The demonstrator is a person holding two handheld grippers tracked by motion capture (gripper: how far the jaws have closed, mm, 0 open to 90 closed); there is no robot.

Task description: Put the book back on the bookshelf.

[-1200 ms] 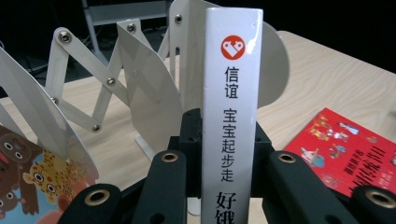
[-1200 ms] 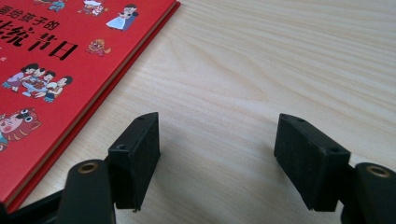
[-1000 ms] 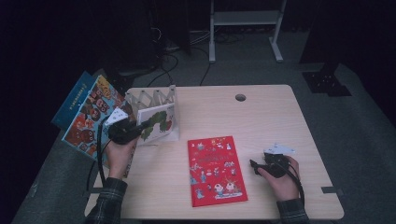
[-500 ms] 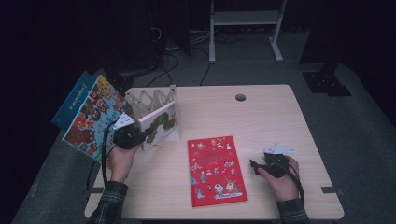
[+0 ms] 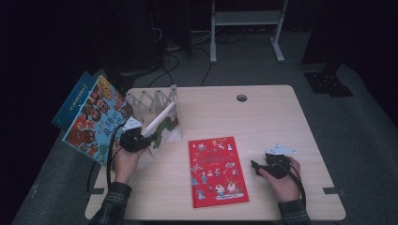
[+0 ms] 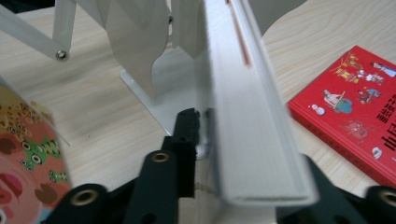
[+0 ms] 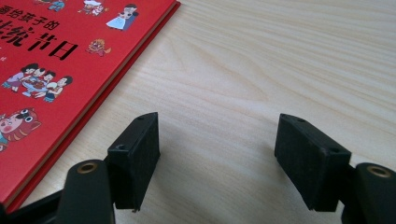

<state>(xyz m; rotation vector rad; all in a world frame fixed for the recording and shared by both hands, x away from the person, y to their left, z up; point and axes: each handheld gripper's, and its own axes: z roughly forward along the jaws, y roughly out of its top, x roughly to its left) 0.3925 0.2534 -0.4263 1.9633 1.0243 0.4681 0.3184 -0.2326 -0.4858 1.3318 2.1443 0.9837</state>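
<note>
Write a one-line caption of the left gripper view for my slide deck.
Black left gripper lowers a thick white-edged book into the white accordion book rack, its jaws just loosening, beside a red picture book.

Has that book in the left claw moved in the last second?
Yes. The book has tipped down and toward the wooden rack, its top edge now lower against it; the left claw has just been opening.

- My left tongs' [image 6: 205, 154] right jaw sits hidden behind the white book [image 6: 252, 121], whose near end blurs.
- The red book [image 7: 51, 70] runs off the edge left of my right tongs [image 7: 217, 154].
</note>
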